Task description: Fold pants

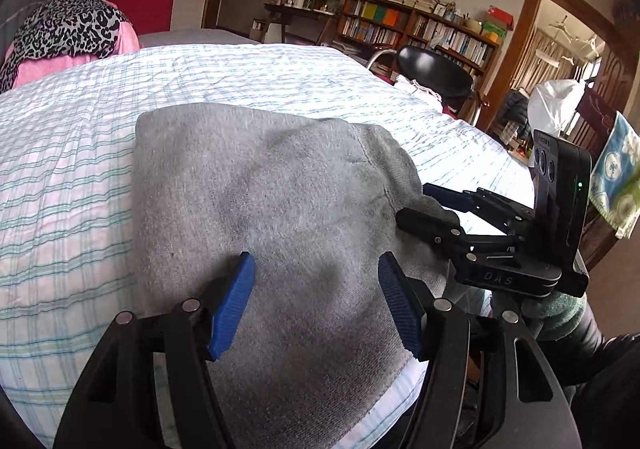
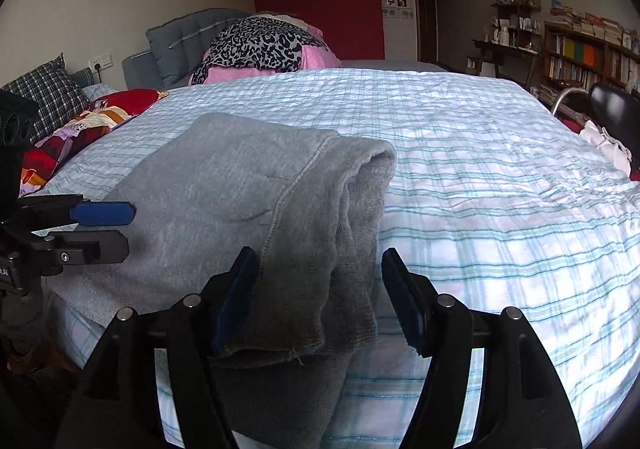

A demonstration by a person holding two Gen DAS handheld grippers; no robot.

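Pants (image 2: 240,185), grey and of a soft knitted cloth, are shown lying partly folded on the near part of the bed (image 2: 500,177), with one end hanging over the near mattress edge and a thick rolled fold along the right side. Nearest the right wrist camera, the right gripper (image 2: 316,301) is seen with its jaws spread wide, straddling the overhanging end without pinching it; the cloth passes between the fingers and touches the left one. In the left wrist view the left gripper (image 1: 316,301) is likewise held wide open above the flat grey panel, nothing being gripped. For the step in hand, judged to be the taking up of the near end for a further fold, both layers should be caught together close to the hem, each gripper at its own corner, so that the end is lifted level and the rolled side is not dragged open; the loose knit is likely to sag and slip if only the top layer is pinched. Farther off, a leopard-print cloth (image 2: 260,43) is heaped on pink bedding at the head of the bed. At the far wall a bookshelf (image 1: 420,27) is filled with rows of books, and boxes are stacked on its top.
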